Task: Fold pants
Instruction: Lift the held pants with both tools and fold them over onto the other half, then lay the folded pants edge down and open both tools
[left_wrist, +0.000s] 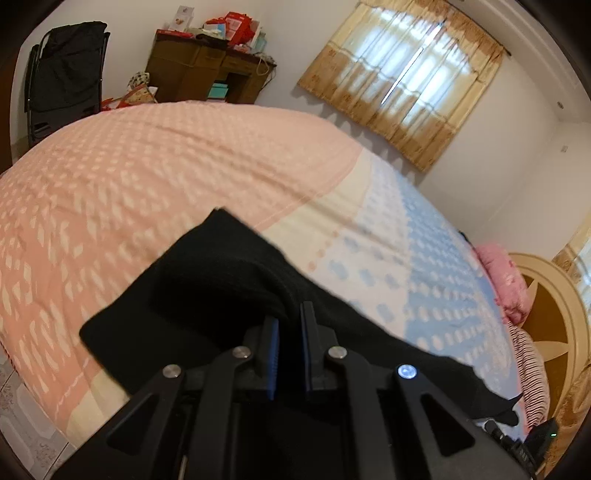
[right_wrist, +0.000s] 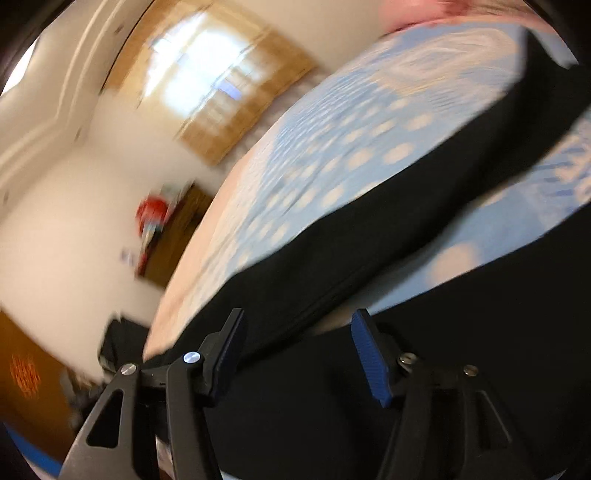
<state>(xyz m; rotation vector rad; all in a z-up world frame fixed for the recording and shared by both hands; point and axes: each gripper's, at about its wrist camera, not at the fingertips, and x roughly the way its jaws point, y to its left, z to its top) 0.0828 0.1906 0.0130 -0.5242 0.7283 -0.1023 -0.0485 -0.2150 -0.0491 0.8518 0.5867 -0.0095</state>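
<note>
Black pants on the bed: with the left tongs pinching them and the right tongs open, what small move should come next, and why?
Probably lower the left tongs to lay the gathered fold of the black pants flat on the bed, then release. The right tongs stand open, gripping nothing, so only the left still holds the cloth.

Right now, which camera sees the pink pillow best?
The left wrist view: the pillow lies sharp at the bed's far end, by the headboard. In the right wrist view it is only a blurred pink patch at the top edge.
</note>
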